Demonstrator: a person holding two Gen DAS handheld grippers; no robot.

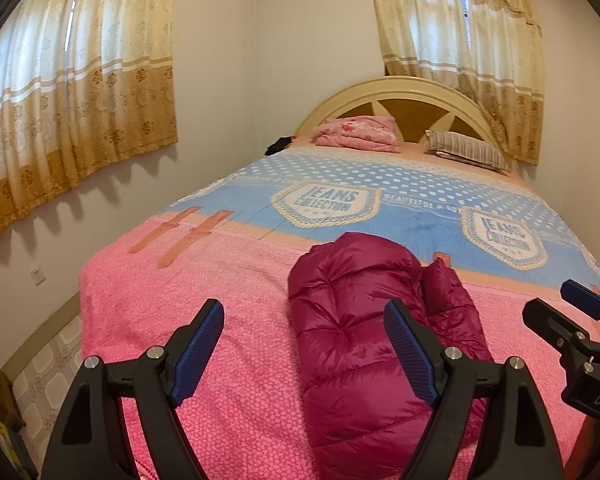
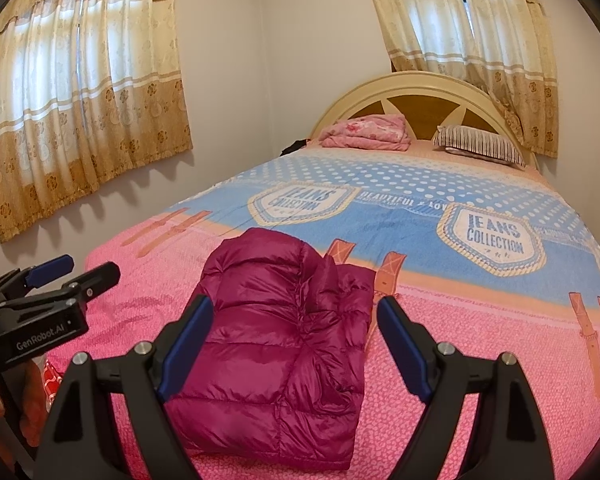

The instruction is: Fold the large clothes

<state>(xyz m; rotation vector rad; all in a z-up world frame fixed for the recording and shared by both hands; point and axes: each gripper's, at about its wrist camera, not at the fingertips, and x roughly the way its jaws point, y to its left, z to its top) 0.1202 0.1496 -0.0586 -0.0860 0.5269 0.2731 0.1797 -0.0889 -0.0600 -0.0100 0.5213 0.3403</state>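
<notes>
Folded jacket [image 2: 276, 344] near the bed's [image 2: 460, 320] foot edge; left gripper [image 1: 304, 320] and right gripper [image 2: 294, 316] agape, empty.

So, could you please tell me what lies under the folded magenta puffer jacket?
The folded magenta puffer jacket lies on the pink patterned bedspread. Whatever is beneath it is covered.

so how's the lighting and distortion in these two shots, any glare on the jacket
Left wrist view: soft daylight through the curtains, fisheye bends the walls, dark corners, mild sheen on the magenta jacket. Right wrist view: same bowing and vignette, brighter sheen on the jacket's quilted panels, all sharp, no motion blur.
</notes>
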